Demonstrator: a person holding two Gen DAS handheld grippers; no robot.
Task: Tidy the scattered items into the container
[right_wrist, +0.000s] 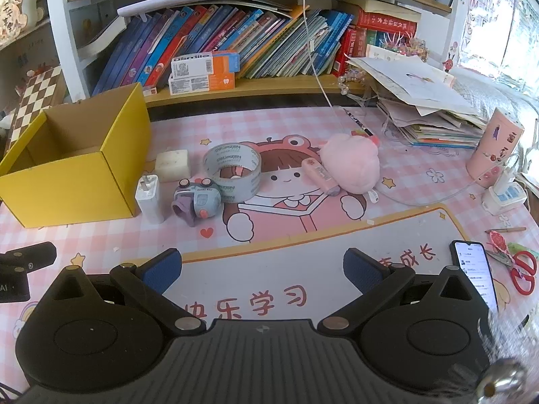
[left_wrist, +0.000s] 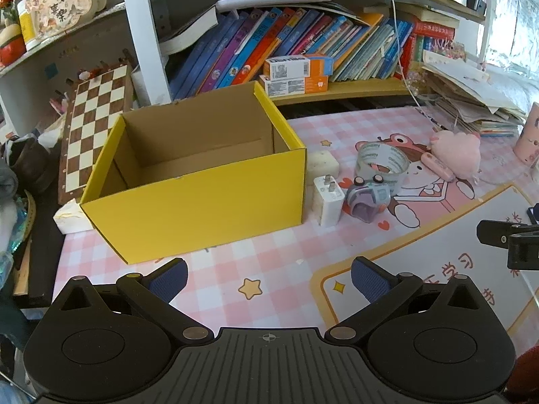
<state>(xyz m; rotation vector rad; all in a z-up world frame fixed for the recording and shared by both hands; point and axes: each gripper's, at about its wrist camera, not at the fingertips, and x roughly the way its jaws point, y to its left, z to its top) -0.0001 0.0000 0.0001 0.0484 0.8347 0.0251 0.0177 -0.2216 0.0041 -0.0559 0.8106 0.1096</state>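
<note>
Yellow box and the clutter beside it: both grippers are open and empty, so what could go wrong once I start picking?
1. The white charger stands right against the yellow box; a finger may snag the box wall and shove the box.
2. The toy car leans on the tape roll, so lifting either could tip or roll the other.
3. The left gripper and right gripper sit close; both reaching in could collide.

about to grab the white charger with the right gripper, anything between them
Nothing visible does. The right gripper is open over bare mat, and the white charger stands beyond it, beside the yellow box, with the toy car on its other side.
</note>
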